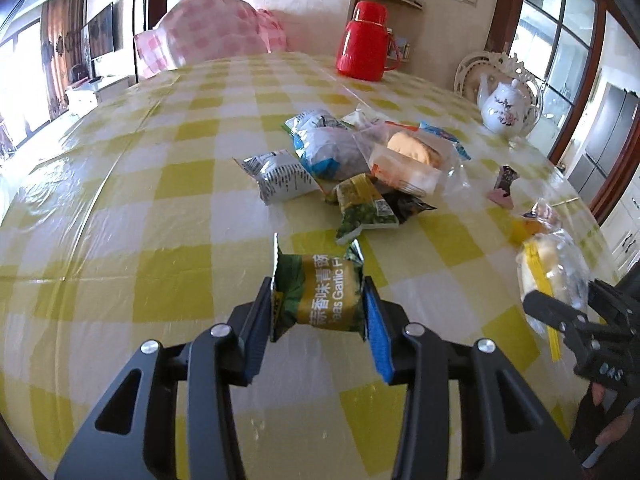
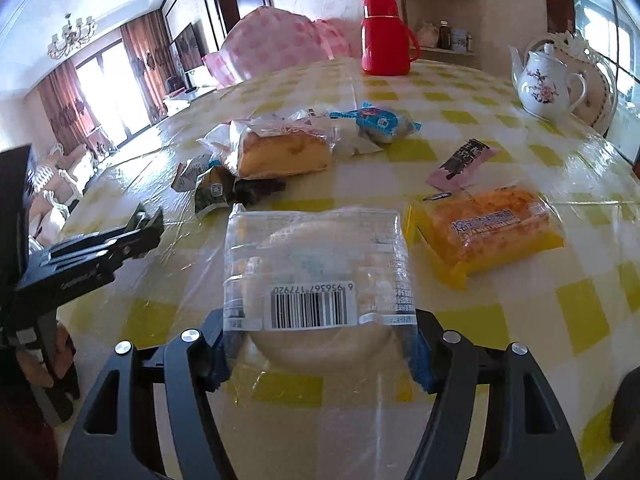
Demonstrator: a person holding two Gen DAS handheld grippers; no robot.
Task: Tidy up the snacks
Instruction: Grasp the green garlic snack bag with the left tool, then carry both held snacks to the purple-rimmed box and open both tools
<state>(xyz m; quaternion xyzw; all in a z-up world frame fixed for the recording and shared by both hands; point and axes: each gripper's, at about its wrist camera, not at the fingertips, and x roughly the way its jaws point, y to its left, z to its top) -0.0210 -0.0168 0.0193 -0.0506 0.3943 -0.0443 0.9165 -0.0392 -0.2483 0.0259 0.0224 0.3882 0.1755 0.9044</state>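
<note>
My left gripper [image 1: 318, 300] is shut on a green and yellow garlic pea packet [image 1: 320, 298], held above the checked table. My right gripper [image 2: 320, 340] is shut on a clear bread packet with a barcode [image 2: 316, 268]; this packet also shows at the right edge of the left wrist view [image 1: 552, 280]. A pile of snacks lies mid-table: a silver packet [image 1: 278, 176], a blue-grey packet [image 1: 332, 152], a wrapped cake slice [image 1: 408, 156] and a second green pea packet [image 1: 364, 206]. An orange-yellow bread packet [image 2: 492, 232] lies right of my right gripper.
A red thermos [image 1: 362, 42] stands at the table's far side. A white flowered teapot [image 1: 506, 108] stands at the far right. A small pink and black sachet [image 1: 505, 186] lies near the right edge. A pink checked cover [image 1: 212, 36] sits behind the table.
</note>
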